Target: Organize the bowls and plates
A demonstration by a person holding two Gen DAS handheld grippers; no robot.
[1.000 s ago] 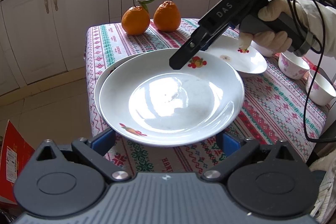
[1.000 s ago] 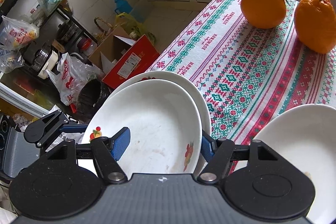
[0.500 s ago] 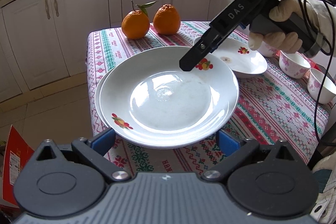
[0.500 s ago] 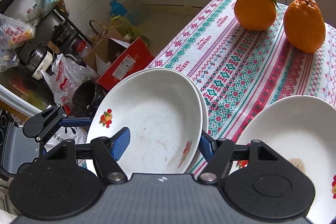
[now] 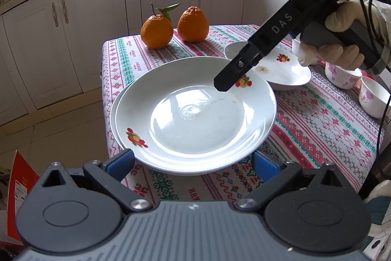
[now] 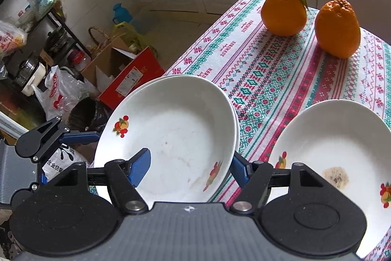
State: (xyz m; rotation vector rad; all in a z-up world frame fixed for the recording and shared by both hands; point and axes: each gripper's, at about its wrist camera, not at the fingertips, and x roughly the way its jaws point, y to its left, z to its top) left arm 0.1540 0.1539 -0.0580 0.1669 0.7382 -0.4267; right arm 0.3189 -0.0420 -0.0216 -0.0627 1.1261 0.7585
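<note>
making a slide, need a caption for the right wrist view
Open right gripper over stacked plates, soiled plate alongside, two oranges behind.

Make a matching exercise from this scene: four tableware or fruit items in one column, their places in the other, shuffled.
1. white top plate with fruit print
2. leafy round orange
3. stained white plate
4. pink-flowered white bowls

A. table's far corner
B. beside the stack, alone
C. stacked on another plate
D. past the gloved hand

Pairs: 1-C, 2-A, 3-B, 4-D
</note>
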